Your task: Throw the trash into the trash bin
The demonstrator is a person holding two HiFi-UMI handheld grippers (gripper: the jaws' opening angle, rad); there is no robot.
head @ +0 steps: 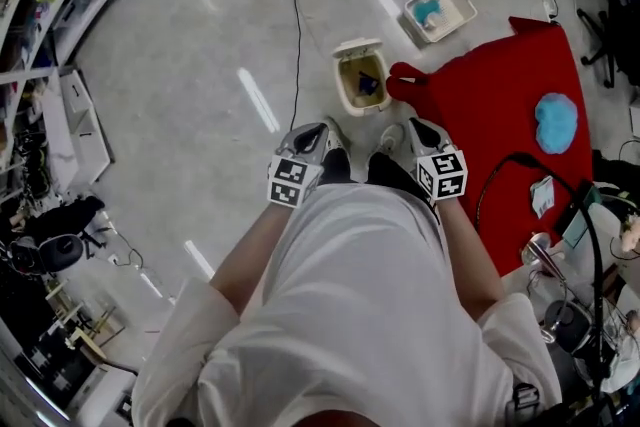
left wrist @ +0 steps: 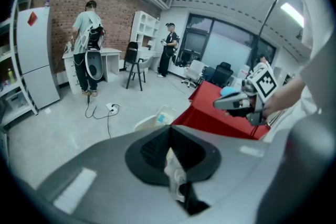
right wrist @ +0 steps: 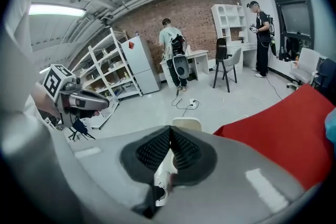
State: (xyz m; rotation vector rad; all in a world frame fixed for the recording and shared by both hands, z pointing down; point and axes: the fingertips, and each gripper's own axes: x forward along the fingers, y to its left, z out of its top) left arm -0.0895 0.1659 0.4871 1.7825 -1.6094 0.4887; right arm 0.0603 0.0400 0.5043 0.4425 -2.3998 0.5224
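On the floor stands the small cream trash bin (head: 345, 85) with its lid up; something blue (head: 368, 83) lies inside. It also peeks over the jaws as the bin (left wrist: 149, 122) and the bin (right wrist: 187, 124) in the gripper views. My left gripper (head: 318, 131) and right gripper (head: 415, 127) are held side by side in front of my chest, well above the bin and apart from it. The left gripper (left wrist: 169, 128) has its jaws pressed together with nothing between them. The right gripper (right wrist: 170, 131) is likewise shut and empty.
A red-covered table (head: 510, 115) stands right of the bin, with a blue soft thing (head: 556, 122) on it. A white tray (head: 440, 11) sits on the floor beyond. A black cable (head: 296, 5) runs to a socket strip. Shelves (head: 40, 95) line the left. Two people stand far off.
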